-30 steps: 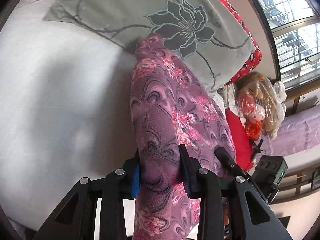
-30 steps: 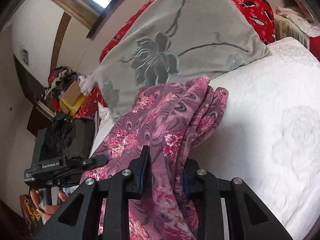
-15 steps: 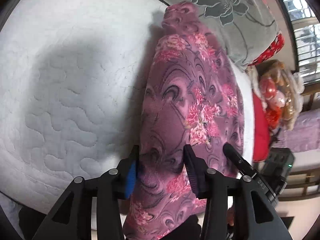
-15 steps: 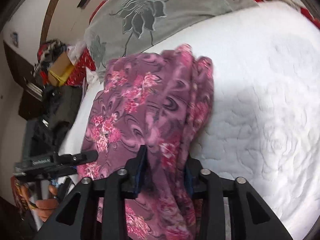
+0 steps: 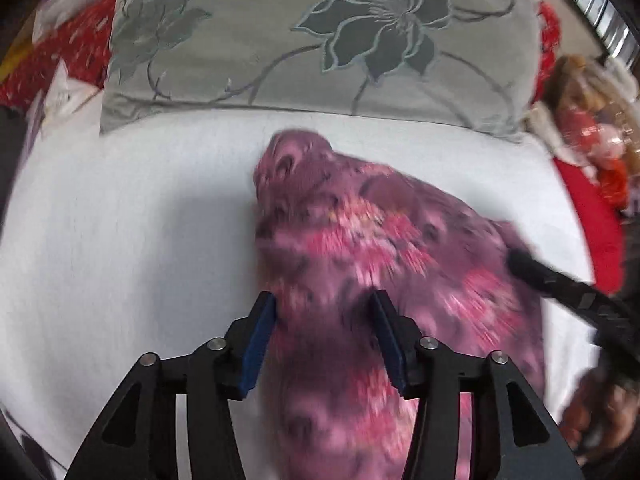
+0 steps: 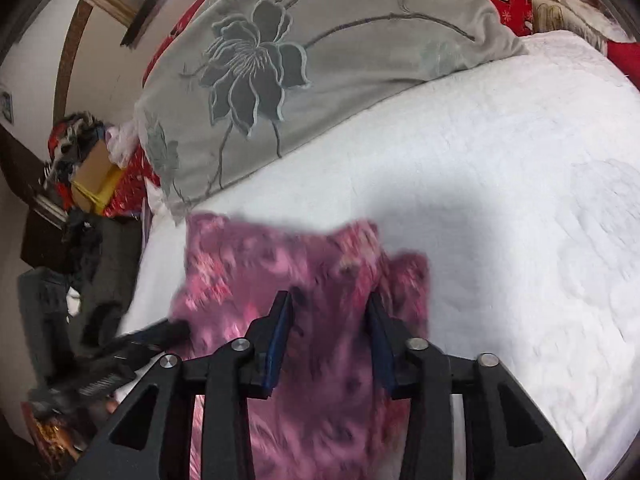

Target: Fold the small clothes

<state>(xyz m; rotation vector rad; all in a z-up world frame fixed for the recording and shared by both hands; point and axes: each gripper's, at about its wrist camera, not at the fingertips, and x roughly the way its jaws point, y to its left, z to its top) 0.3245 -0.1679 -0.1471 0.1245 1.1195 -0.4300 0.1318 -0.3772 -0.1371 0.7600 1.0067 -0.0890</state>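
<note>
A purple garment with pink flowers (image 5: 360,240) lies bunched on the white quilted bed (image 5: 120,220). My left gripper (image 5: 322,312) hangs over its near end; its jaws are opening, and the cloth sits loose between the blue pads without being pinched. In the right wrist view the same garment (image 6: 260,280) runs up between the fingers of my right gripper (image 6: 328,312), whose jaws are closing on a bunched fold. A black finger of the right gripper (image 5: 560,280) rests on the cloth's right side. Both views are motion-blurred.
A grey pillow with a dark flower (image 5: 320,40) lies across the far side of the bed (image 6: 500,200). A bagged stuffed toy (image 5: 588,120) and a red cushion (image 5: 592,220) sit at the right. Boxes and clutter (image 6: 80,168) crowd the bedside.
The garment has come down from hanging stretched to lying bunched on the bed. The left jaws have spread wider and no longer pinch the cloth. Both grippers have drawn back from the pillow.
</note>
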